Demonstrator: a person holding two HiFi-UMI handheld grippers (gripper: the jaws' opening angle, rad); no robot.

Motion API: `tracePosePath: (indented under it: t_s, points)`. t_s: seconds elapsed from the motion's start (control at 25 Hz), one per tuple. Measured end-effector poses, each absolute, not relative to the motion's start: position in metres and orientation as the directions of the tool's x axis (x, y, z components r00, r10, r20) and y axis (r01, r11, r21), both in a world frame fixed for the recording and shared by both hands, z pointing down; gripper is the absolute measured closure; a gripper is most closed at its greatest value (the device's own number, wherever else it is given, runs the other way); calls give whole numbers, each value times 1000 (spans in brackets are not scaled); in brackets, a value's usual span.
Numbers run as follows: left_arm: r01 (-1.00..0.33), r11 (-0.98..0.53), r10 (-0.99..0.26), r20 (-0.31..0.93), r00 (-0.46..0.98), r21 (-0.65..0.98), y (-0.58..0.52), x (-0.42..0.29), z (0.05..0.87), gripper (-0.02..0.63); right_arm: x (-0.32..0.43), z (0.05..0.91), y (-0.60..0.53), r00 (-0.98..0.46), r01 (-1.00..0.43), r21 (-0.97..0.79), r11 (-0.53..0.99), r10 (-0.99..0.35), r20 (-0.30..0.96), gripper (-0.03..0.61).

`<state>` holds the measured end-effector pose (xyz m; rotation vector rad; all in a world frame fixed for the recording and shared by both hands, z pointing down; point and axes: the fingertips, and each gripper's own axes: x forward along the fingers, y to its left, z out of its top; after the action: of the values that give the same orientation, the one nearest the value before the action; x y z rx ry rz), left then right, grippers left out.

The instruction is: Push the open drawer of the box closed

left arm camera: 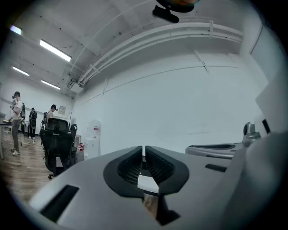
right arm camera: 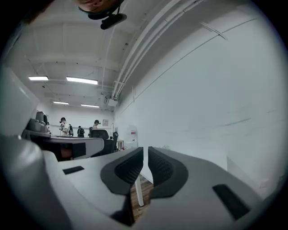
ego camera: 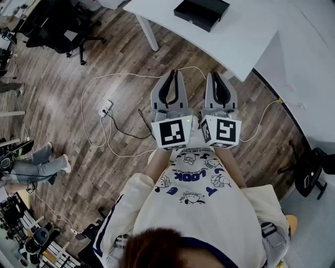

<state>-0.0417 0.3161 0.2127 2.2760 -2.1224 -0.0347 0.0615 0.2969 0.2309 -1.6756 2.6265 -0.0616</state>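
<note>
Left gripper (ego camera: 173, 74) and right gripper (ego camera: 216, 76) both have their ribbed black jaws together and empty above the wood-plank floor (ego camera: 125, 63). A flat black box (ego camera: 201, 12) sits on the smooth white tabletop (ego camera: 235, 47).

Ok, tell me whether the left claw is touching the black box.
Apart. The head view shows the left claw over the wood floor, well short of the white table where the black box sits.

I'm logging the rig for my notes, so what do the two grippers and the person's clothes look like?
Both the left gripper and right gripper have grey shells with black ribbed pads, each carrying a white cube with black square markers. The person wears a cream long-sleeved top printed with blue cartoons.
</note>
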Motion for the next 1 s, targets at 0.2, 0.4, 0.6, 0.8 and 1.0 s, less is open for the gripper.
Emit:
tracePosePath:
  t_s: [0.2, 0.4, 0.6, 0.8, 1.0]
  points:
    - [-997, -73, -997, 7, 73, 34, 311, -39, 216, 583, 64, 235, 292, -420, -906, -53, 420, -907, 3, 528]
    - [-997, -74, -997, 9, 75, 31, 306, -38, 216, 583, 65, 236, 287, -421, -906, -53, 420, -907, 7, 528]
    - [-998, -63, -998, 12, 63, 29, 298, -39, 218, 583, 63, 239, 278, -436, -898, -70, 434, -900, 15, 528]
    - [-999, -42, -999, 27, 43, 32, 283, -39, 224, 583, 68, 245, 260, -441, -895, -93, 437, -897, 27, 528]
    - [-1000, -24, -999, 28, 24, 14, 264, -36, 229, 583, 75, 253, 239, -451, -889, -106, 445, -892, 42, 528]
